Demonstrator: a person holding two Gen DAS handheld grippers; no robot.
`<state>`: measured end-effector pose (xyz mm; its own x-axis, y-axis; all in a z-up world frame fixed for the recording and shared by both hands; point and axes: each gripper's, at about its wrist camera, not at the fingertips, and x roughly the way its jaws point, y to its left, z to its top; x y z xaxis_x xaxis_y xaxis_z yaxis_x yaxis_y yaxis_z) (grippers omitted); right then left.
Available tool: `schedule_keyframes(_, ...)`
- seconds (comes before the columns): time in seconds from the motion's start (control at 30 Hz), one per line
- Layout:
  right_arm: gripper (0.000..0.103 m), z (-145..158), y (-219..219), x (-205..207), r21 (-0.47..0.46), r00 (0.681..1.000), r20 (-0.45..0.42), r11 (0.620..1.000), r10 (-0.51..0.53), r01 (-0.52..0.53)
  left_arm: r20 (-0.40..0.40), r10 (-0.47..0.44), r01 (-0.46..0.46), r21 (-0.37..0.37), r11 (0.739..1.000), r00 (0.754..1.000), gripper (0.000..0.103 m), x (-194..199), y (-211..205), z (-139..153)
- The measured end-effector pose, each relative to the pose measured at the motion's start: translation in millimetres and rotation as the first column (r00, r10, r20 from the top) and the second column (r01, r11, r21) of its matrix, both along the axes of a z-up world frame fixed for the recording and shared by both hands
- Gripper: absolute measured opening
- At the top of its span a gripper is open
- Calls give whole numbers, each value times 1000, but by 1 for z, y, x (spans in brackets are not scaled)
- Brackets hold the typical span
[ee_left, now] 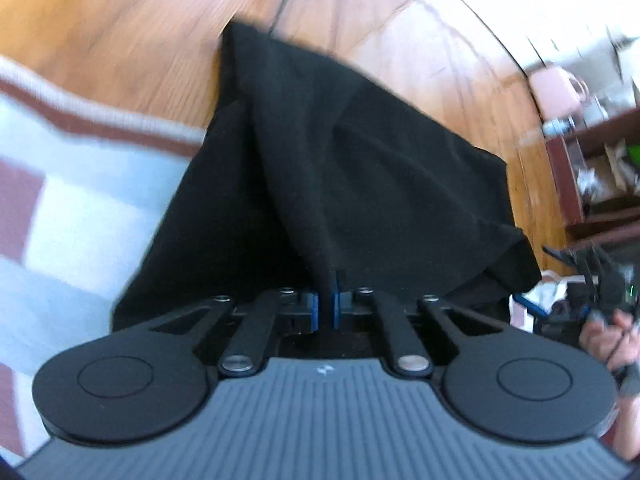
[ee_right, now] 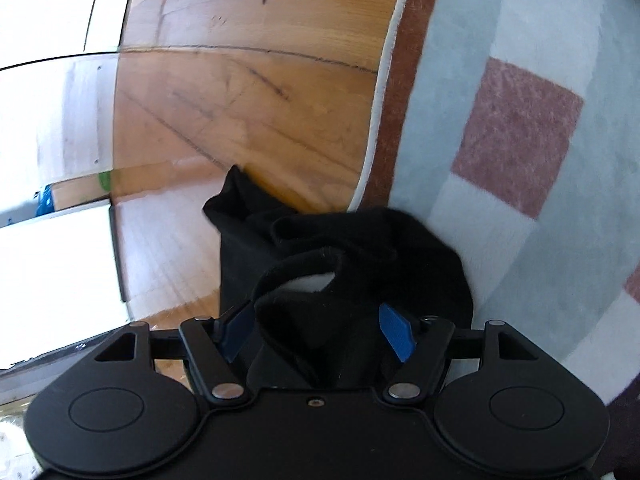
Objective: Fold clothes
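Black cloth [ee_left: 320,168] is the one garment you have in hand, and it hangs over the wooden floor [ee_left: 120,20] beside the rug [ee_left: 80,208] rather than lying flat. Your left gripper [ee_left: 328,308] has its jaws pressed together on a pinch of the cloth, and the fabric fans away from that pinch in a tent, so this grip seems to be carrying the weight. That is probably why the cloth hangs in long folds instead of spreading.

Your right gripper [ee_right: 318,330] has its jaws wide apart, with a rolled hem of the same cloth [ee_right: 340,256] bunched between the blue pads [ee_right: 396,330], which do not press on it. I judge you are lining up a second hold, so the garment can be stretched between two points before folding.

Count: one garment, two grippers, one rug. In the left view your right hand [ee_left: 612,340] shows at the right edge.
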<state>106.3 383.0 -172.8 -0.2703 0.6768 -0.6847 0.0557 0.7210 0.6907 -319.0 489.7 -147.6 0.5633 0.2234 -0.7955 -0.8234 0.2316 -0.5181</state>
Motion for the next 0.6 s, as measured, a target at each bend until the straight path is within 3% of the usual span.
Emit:
schedule_keyframes(0.07, 74, -4, -1, 4, -14, 1000, 4, 1000, -21, 21, -55, -17, 23, 113, 993, 998, 6, 0, -6, 25)
schedule_keyframes(0.1, 74, -5, -1, 4, -11, 1000, 1, 1000, -25, 25, 0, 12, -12, 125, 992, 1000, 5, -10, -7, 36)
schedule_keyframes(0.17, 73, -4, -1, 2, 5, 1000, 19, 1000, 5, -6, 240, 99, -107, 20, 994, 966, 5, -45, -4, 41)
schedule_keyframes(0.2, 69, -1, 0, 0, 14, 998, 51, 999, 30, -31, 271, 112, -114, -8, 993, 956, 5, -54, -4, 39)
schedule_keyframes(0.27, 37, 4, 3, -5, 27, 987, 128, 995, 94, -98, 121, 83, -84, -1, 996, 989, 5, -51, -8, 30)
schedule_keyframes(0.3, 27, 7, 4, -7, 24, 977, 173, 991, 124, -130, 34, 70, -70, -11, 998, 997, 5, -45, -11, 19)
schedule_keyframes(0.33, 13, 10, 5, -8, 8, 963, 228, 989, 144, -149, 19, 65, -64, -53, 997, 998, 5, -43, -11, 9)
schedule_keyframes(0.4, 12, 18, 4, -13, -14, 923, 345, 984, 171, -177, 29, 71, -67, -117, 991, 997, 5, -42, -8, -5)
schedule_keyframes(0.5, 11, 46, -9, -29, 81, 852, 491, 963, 185, -256, 33, 77, -76, -28, 997, 997, 5, -46, -7, 16)
schedule_keyframes(0.57, 11, 77, -24, -46, 185, 767, 625, 927, 146, -328, 60, 72, -74, 25, 997, 996, 5, -51, -12, 31)
schedule_keyframes(0.6, 11, 90, -33, -57, 200, 697, 702, 901, 142, -385, 73, 71, -73, 34, 997, 995, 5, -53, -15, 34)
